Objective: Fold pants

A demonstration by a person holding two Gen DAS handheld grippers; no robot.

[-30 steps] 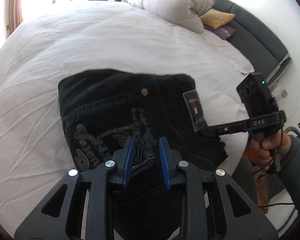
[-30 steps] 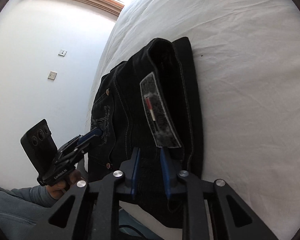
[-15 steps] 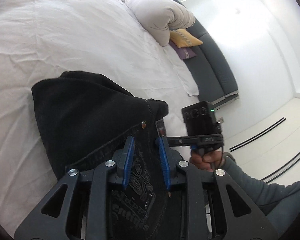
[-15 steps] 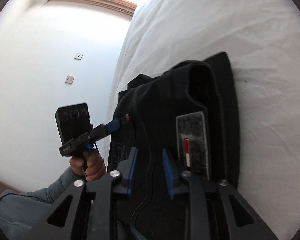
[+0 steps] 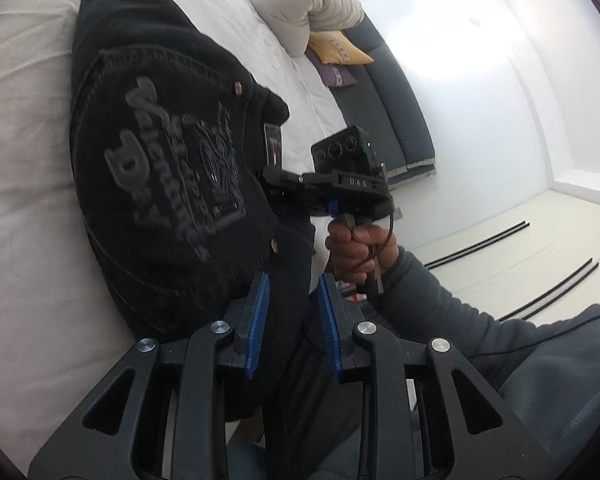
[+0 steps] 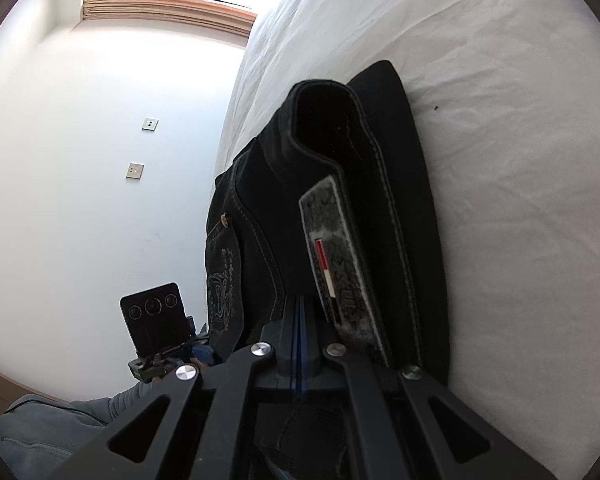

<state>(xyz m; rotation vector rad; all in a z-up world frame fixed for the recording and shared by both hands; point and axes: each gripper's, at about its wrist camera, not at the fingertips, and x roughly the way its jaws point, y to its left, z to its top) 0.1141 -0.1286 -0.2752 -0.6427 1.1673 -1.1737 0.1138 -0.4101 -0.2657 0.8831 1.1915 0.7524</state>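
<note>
Black jeans [image 5: 160, 176] with grey lettering on the back pocket lie bunched near the edge of a white bed [image 5: 24, 208]. My left gripper [image 5: 294, 296] is open, its blue pads straddling the jeans' near edge. My right gripper [image 6: 300, 312] is shut on the jeans' waistband, just left of the grey patch label [image 6: 340, 264]. In the left wrist view the right gripper [image 5: 276, 178] reaches in from the right at the waistband. The jeans [image 6: 360, 184] stand folded up on the sheet in the right wrist view.
A rolled white duvet [image 5: 300, 4], a yellow pillow [image 5: 336, 48] and a purple one sit by a dark headboard [image 5: 396, 92]. The left gripper's camera unit [image 6: 156, 316] shows by a white wall with switches [image 6: 135, 171]. The bed edge runs beside my arms.
My right gripper has closed on the waistband; it was open before. My left gripper has swung round toward the bed edge, and the jeans have been lifted and bunched.
</note>
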